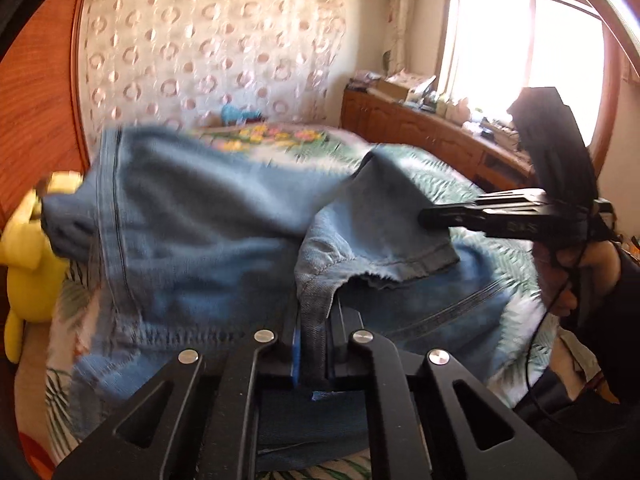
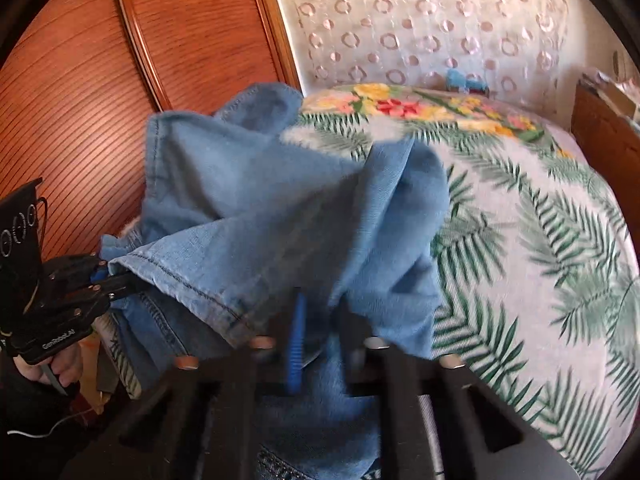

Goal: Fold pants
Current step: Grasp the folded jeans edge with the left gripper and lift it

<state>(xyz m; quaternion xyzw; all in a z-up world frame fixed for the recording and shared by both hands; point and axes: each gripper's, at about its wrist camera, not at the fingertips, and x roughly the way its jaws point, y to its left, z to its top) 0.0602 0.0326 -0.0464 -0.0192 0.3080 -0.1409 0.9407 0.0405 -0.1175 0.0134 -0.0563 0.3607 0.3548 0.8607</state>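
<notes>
The left tongs point(image 1: 314, 344) are clamped on a hem of the jeans point(image 1: 192, 216), the denim pinched between the two fingers; the right tongs point(image 2: 316, 344) are clamped on denim too, a fold bunched between their blurred fingers, one blue pad point(image 2: 295, 344) showing. One pair of jeans, lifted above the bed point(image 2: 540, 240) at the near end; the hems are up at the tongs and the rest sags down to the bedspread, so the long axis runs from the tongs away toward the headboard point(image 1: 192, 48), though blur hides the exact line. Seen from the left, the right tongs point(image 1: 430, 216) reach in sideways, touching a raised leg end. Beside the bed, left of the jeans, one yellow plush toy point(image 1: 28, 248); one small blue toy point(image 1: 240, 114) by the headboard; a cluttered wooden cabinet point(image 1: 420, 132) runs along the far side of the bed under the window point(image 1: 520, 40); wood panelling point(image 2: 100, 80) stands behind the jeans.
</notes>
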